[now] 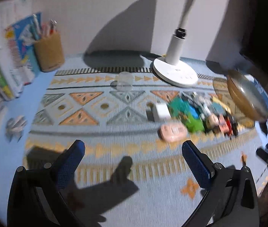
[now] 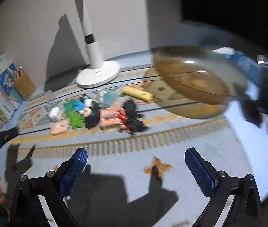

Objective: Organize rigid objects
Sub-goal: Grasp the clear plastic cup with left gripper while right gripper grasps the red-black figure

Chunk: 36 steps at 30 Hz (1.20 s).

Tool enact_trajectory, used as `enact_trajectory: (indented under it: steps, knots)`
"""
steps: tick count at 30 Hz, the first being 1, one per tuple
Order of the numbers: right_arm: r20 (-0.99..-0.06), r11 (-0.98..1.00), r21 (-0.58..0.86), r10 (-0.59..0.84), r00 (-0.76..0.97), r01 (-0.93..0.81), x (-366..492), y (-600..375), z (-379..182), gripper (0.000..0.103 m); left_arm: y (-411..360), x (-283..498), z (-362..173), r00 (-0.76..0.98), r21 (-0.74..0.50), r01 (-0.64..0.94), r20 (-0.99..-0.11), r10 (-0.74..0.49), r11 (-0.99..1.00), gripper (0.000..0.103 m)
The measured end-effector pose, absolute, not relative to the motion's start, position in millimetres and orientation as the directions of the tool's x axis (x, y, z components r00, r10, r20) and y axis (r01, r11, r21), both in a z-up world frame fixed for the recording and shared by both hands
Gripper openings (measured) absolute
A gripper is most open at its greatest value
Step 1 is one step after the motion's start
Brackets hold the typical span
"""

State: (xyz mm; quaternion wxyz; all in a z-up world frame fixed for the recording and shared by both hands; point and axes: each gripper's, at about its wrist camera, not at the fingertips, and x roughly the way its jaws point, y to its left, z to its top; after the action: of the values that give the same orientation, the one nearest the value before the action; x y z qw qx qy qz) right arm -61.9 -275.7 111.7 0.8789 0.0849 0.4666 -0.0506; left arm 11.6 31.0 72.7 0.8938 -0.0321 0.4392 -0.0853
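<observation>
1. Left gripper gapes wide, holding nothing, above the patterned mat.
2. Right gripper equally wide, empty.
3. Toy pile sits far, left of the glass bowl.

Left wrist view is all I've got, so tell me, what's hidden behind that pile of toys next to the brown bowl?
Observer: A yellow banana-shaped toy lies behind the pile, toward the lamp.
Operator: Is the bowl resting flat?
Observer: No, the right wrist view shows the bowl tilted, one edge off the mat.
Operator: Anything past the bowl?
Observer: A dark object, too blurred to name.
Operator: And the right gripper?
Observer: The right gripper is open, fingers apart, holding nothing.
</observation>
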Motion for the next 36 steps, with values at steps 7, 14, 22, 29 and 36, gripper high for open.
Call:
enact_trajectory:
  steps: [7, 14, 22, 29, 36]
  knots:
    - [-0.843, 0.932, 0.246, 0.070, 0.533, 0.267, 17.4, -305.6, 83.0, 0.084, 34.9, 105.3, 62.8, 0.582, -0.192, 0.087, -0.787, -0.207, 0.977, 0.101]
    - [-0.882, 0.961, 0.115, -0.019, 0.472, 0.252, 76.6, -306.4, 67.8, 0.073, 19.9, 156.2, 44.0, 0.585, -0.140, 0.068, -0.797, -0.153, 0.988, 0.099]
    - [-0.865, 0.940, 0.239, 0.093, 0.493, 0.242, 54.3, -322.2, 70.8, 0.070, 20.4, 172.1, 22.8, 0.575, -0.159, 0.060, -0.802, -0.165, 0.985, 0.087]
    - [-0.899, 0.942, 0.239, 0.124, 0.420, 0.235, 61.1, -318.1, 50.6, 0.063, 16.8, 178.3, 17.7, 0.557, -0.173, 0.067, -0.810, -0.180, 0.983, 0.068]
    - [-0.879, 0.943, 0.284, 0.182, 0.441, 0.176, 64.5, -311.9, 50.6, 0.032, 10.3, 182.9, 11.2, 0.557, -0.160, 0.068, -0.813, -0.171, 0.985, 0.033]
